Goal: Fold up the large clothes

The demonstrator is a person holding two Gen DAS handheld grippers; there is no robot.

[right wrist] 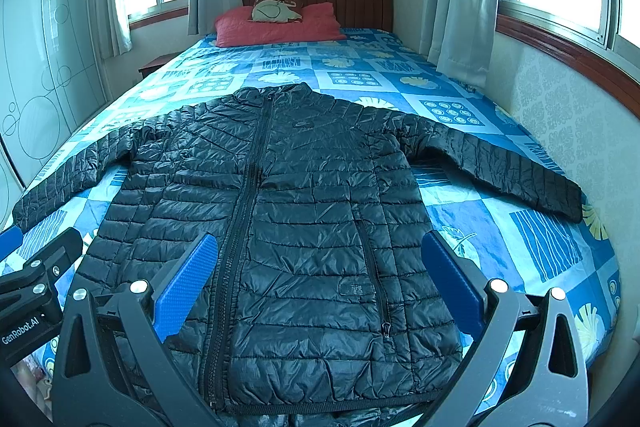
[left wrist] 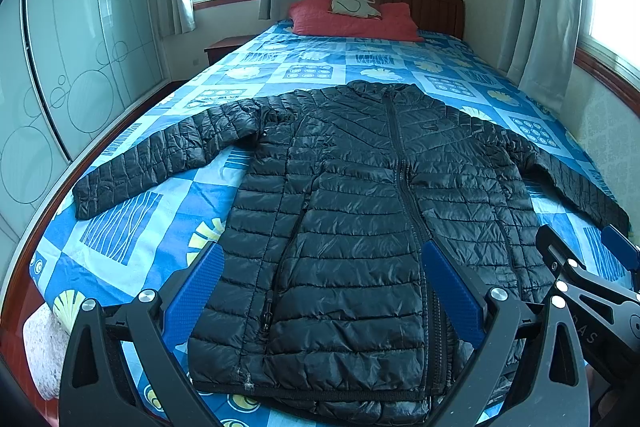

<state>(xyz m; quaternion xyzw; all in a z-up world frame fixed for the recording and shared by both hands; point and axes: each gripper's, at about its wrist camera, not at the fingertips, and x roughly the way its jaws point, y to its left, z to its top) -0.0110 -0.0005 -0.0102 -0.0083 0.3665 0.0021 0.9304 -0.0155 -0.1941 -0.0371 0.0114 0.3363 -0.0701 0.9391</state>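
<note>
The bed takes up most of the room, its blue patterned sheet bare on every side of the coat. A glass-fronted wardrobe runs along the left, a papered wall hugs the right edge, and curtained windows flank the wooden headboard, where a red pillow lies. A black quilted jacket is spread flat, front up and zipped, at the near end of the bed, collar toward the pillow, both sleeves stretched out sideways. The left gripper and right gripper hover over its hem, side by side, jaws spread wide, gripping nothing.
</note>
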